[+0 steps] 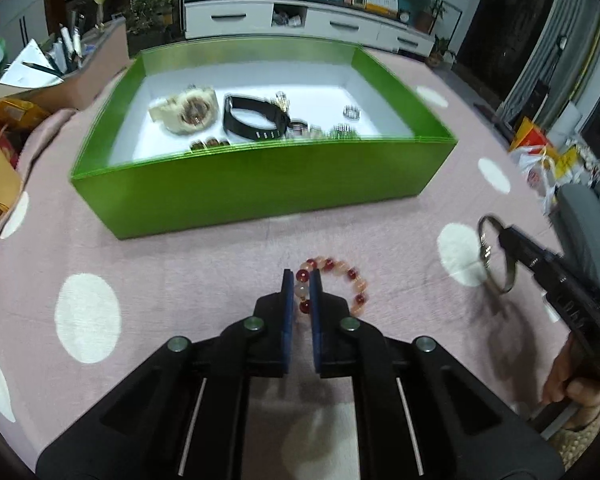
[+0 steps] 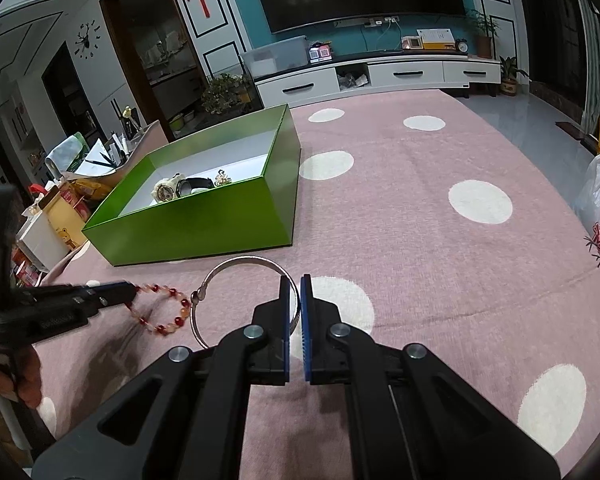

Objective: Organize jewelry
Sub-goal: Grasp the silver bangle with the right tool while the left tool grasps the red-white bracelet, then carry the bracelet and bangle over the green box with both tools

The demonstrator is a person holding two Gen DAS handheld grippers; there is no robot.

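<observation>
1. Left tool [image 1: 301,288] is closed on the beaded bracelet [image 1: 336,286], its blue pads pinching only a bead or two; the rest of the loop hangs free over the pink spotted surface [image 1: 180,272]. Round beads could roll out of so narrow a pinch.
2. Right tool [image 2: 294,300] is clamped on the rim of the silver bangle [image 2: 220,292], which stands out to one side. Hard, smooth metal held at a single edge may pivot or slide loose if the hand tilts.
3. Bangle and bracelet hang close together between the two tools; should the hands converge, the loops could snag.
4. Both pieces sit just in front of the green box [image 1: 260,176], whose near wall stands tall. A low carry would likely knock the dangling loop against it.
5. Inside lie a cream watch [image 1: 186,110], a black watch [image 1: 256,118] and small rings [image 1: 350,114]; a careless drop could tangle or scatter them.
</observation>
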